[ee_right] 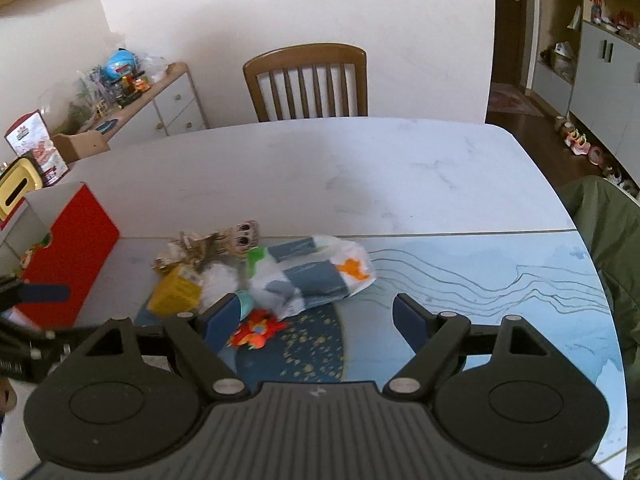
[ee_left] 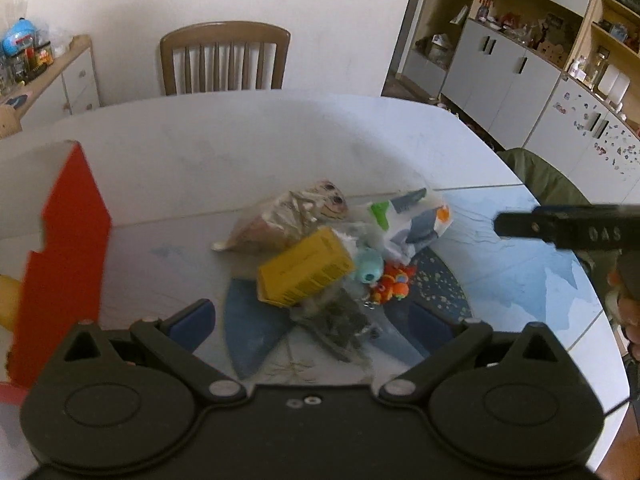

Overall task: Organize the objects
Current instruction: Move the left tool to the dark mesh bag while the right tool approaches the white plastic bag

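A white table (ee_right: 360, 168) carries a red box (ee_right: 76, 248) beside a heap of toys (ee_right: 256, 276).

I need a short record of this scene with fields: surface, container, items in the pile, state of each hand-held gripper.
surface: white table with a blue patterned mat
container: red box, left of the pile, open top
pile: yellow box, wrapped doll, white-blue bag, orange toy
left hand-held gripper: open, empty, over the pile
right hand-held gripper: open, empty, near the bag
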A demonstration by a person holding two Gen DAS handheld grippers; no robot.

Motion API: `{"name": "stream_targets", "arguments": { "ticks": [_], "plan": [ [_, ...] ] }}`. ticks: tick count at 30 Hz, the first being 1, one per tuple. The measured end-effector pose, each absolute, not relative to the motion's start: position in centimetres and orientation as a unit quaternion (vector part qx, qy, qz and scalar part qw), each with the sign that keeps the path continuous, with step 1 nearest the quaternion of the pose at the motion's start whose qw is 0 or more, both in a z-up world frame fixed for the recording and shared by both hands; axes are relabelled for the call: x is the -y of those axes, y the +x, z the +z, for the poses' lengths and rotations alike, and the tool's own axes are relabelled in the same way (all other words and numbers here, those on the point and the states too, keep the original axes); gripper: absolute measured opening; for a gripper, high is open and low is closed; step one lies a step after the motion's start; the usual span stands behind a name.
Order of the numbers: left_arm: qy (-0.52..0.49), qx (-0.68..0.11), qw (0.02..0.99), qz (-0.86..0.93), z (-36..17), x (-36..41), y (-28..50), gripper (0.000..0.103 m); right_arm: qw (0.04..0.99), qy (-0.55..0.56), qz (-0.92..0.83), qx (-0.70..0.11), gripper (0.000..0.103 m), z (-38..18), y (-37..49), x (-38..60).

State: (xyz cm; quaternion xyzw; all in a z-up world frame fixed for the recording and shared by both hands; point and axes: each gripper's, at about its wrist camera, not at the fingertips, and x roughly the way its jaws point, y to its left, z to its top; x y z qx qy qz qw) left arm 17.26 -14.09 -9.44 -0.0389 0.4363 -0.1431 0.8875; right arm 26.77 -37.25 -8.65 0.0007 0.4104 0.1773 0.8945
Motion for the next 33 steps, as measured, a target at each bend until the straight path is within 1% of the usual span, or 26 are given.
{"name": "stream_targets", "arguments": {
  "ticks": [5, 10, 16, 21, 28, 33],
  "plan": [
    [-0.025, -0.454, 0.878, -0.149, -10.9, 16.0, 17.8, 0.103, 0.888, -0.010, 0.189, -0.418, 0.083, -9.7, 29.2, 37.1],
    [-0.035, -0.473, 0.869, -0.140, -12.4, 17.1, 18.7, 0.103, 0.883, -0.024, 0.195, -0.426, 0.083, -10.9, 31.6, 36.6],
    [-0.025, -0.483, 0.865, -0.134, -13.3, 18.3, 19.7, 0.102, 0.878, -0.008, 0.199, -0.435, 0.083, -12.1, 34.5, 36.3],
    [-0.022, -0.491, 0.861, -0.128, -13.8, 18.9, 20.3, 0.102, 0.877, 0.027, 0.186, -0.441, 0.083, -12.7, 36.5, 35.4],
    [-0.025, -0.492, 0.862, -0.120, -14.1, 19.4, 21.1, 0.102, 0.867, 0.056, 0.137, -0.476, 0.083, -15.1, 38.5, 34.2],
    [-0.028, -0.500, 0.857, -0.122, -14.7, 19.6, 21.5, 0.096, 0.863, 0.047, 0.130, -0.485, 0.083, -16.5, 38.7, 33.5]
  ]
}}
